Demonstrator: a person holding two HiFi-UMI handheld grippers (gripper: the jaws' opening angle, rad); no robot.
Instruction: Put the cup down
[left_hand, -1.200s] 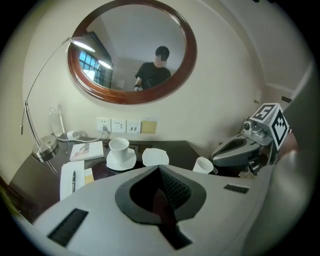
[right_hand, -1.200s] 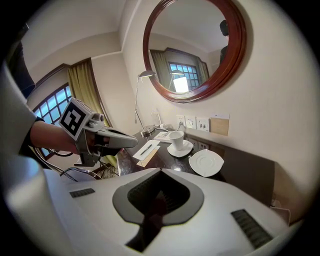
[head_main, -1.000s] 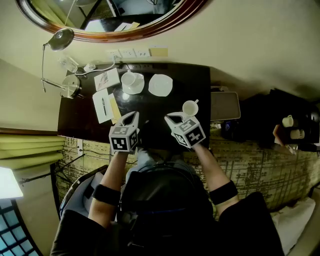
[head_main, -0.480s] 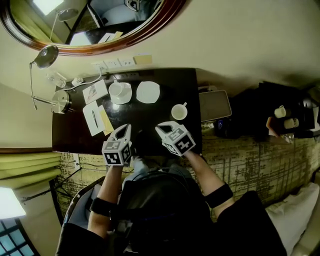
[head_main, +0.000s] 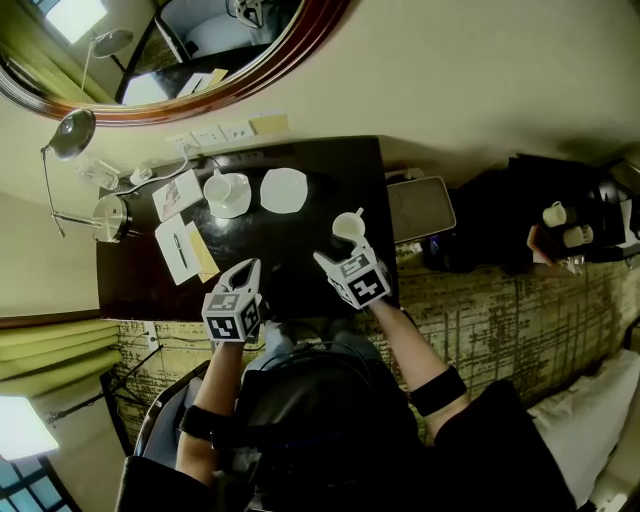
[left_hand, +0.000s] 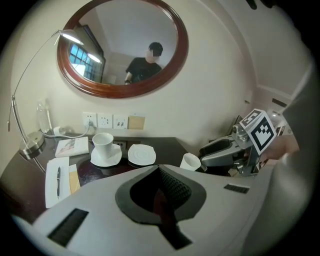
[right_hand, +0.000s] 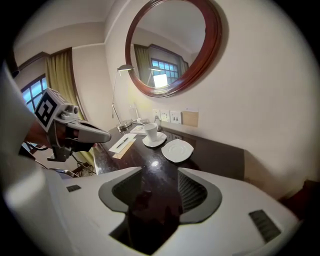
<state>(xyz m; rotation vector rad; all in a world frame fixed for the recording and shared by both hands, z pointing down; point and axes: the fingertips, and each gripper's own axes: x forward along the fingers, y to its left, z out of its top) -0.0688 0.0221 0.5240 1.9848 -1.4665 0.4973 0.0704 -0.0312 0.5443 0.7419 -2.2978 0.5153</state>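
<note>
My right gripper (head_main: 333, 256) has just been opening its jaws, empty beside the cup (head_main: 347, 228) on the bench (head_main: 300, 250). My left gripper (head_main: 248, 270) has its jaws closed on nothing.

A dark desk (head_main: 296, 245) is carrying a lone white cup (head_main: 348, 227), an empty saucer (head_main: 283, 190), a laden saucer (head_main: 238, 206) under a second cup (head_main: 216, 187), a notepad (head_main: 175, 248), a booklet (head_main: 177, 193) and a lamp base (head_main: 110, 214).
</note>
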